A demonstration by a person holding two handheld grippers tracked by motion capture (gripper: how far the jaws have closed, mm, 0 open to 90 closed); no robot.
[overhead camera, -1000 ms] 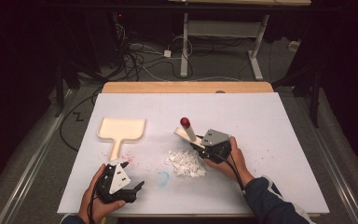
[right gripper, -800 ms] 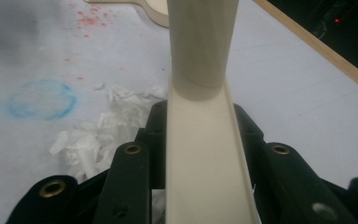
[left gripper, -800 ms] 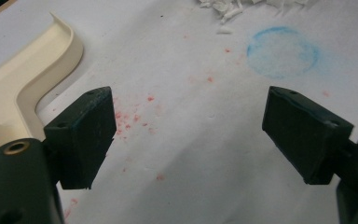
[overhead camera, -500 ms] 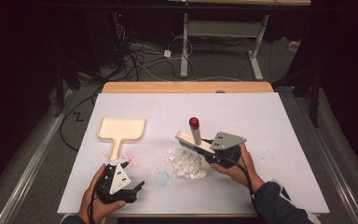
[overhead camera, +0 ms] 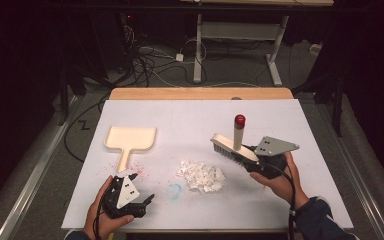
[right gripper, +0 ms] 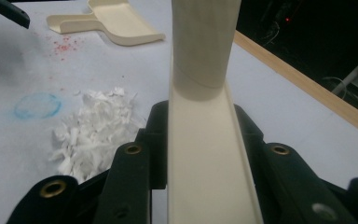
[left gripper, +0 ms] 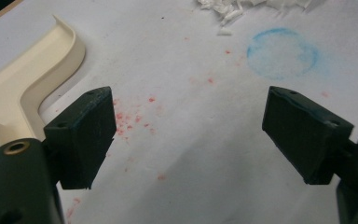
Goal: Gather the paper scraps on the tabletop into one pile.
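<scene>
Brush (overhead camera: 232, 148), cream with a red-tipped handle, is being gripped by the right claw (overhead camera: 250, 156) just beside the paper scraps (overhead camera: 201, 175), while the left claw (overhead camera: 141, 190) is being held apart over the table (overhead camera: 190, 117).

The cream plastic brush (overhead camera: 232, 149) looks smooth and faintly glossy — its back (right gripper: 209, 158) is a clean moulded channel, its round handle ends in a shiny red cap (overhead camera: 240, 120), and its bristles (overhead camera: 223, 150) look coarse and grey. The cream plastic dustpan (overhead camera: 130, 139) has the same smooth sheen. Beside the brush, the heap of torn white paper scraps (overhead camera: 200, 175) is matt and ragged. The white counter (overhead camera: 180, 115) is matt, smudged with red specks (left gripper: 133, 119) and a chalky blue ring (left gripper: 283, 52). Each hand-held gripper's black jaws are dull plastic.
</scene>
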